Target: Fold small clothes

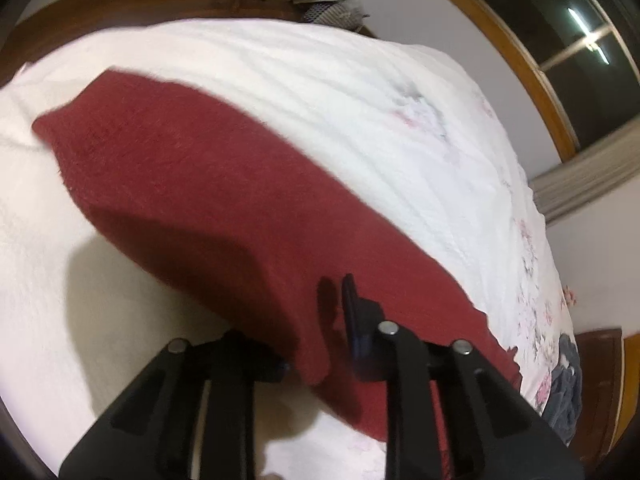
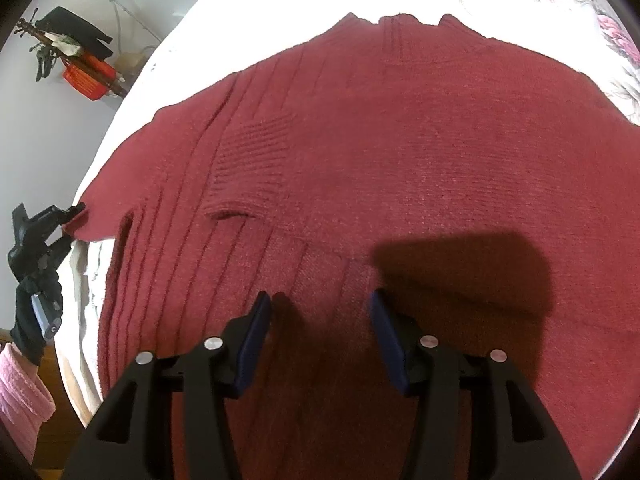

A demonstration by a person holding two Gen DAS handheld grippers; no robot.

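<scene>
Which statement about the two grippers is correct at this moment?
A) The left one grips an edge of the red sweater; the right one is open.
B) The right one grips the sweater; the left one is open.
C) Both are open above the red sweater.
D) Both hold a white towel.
A: in the right wrist view the left gripper pinches the red sweater at its edge, while the right gripper shows its fingers spread apart above the knit.

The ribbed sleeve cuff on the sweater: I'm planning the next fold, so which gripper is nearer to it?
Right. The right gripper hovers open just below the ribbed cuff; the left gripper pinches the red sweater at its far edge.
</scene>
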